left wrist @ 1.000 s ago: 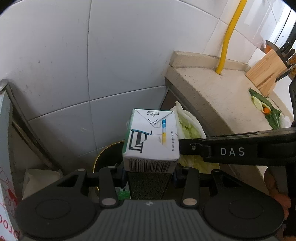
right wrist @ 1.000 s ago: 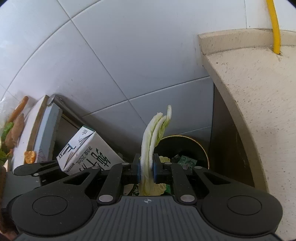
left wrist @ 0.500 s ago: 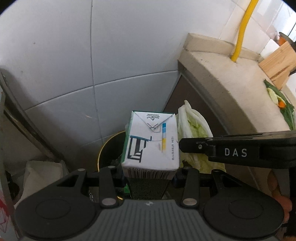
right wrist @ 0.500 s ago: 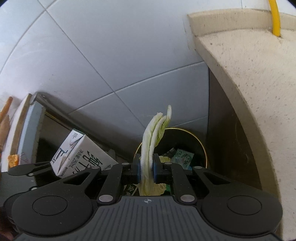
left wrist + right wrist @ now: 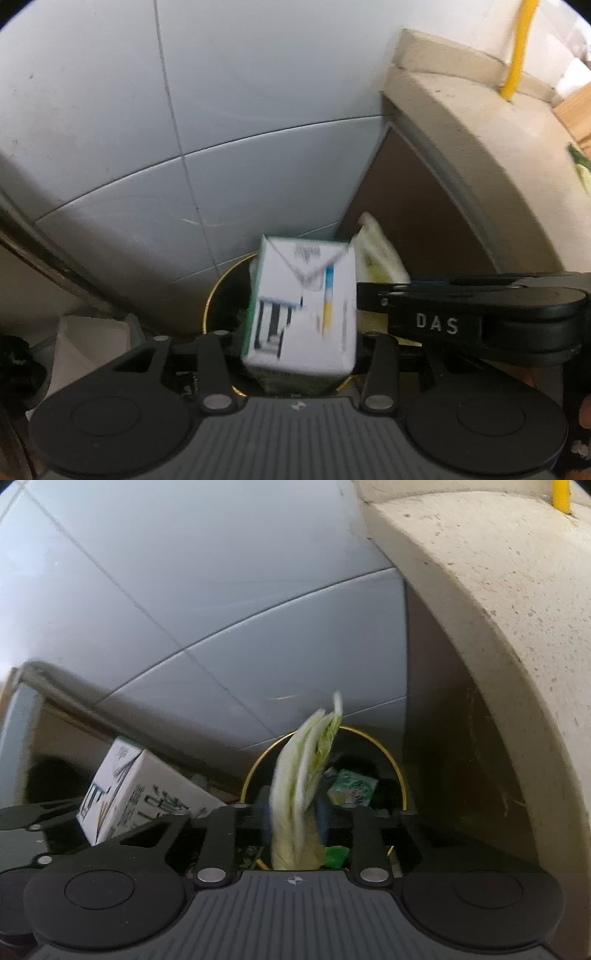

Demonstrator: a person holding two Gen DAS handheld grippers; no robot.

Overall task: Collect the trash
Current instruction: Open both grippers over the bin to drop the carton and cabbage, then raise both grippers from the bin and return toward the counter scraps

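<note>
- Your left gripper (image 5: 301, 347) is clamped on the carton (image 5: 303, 306), held over the near-left rim of the bin (image 5: 400, 775).
- Your right gripper (image 5: 293, 821) has just been opening; the cabbage leaf (image 5: 301, 782) is between the parted pads, above the bin.
- Carton: white, boxy, blue/green print. Leaf: pale, ribbed, limp.
- Bin: round, black, w/ gold rim, by the tiled wall (image 5: 184, 590) & counter (image 5: 498, 609).

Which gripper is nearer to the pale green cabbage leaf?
Right. The right gripper has the pale green cabbage leaf between its jaws, which have just been opening. The left gripper, beside it, grips the white milk carton.
</note>
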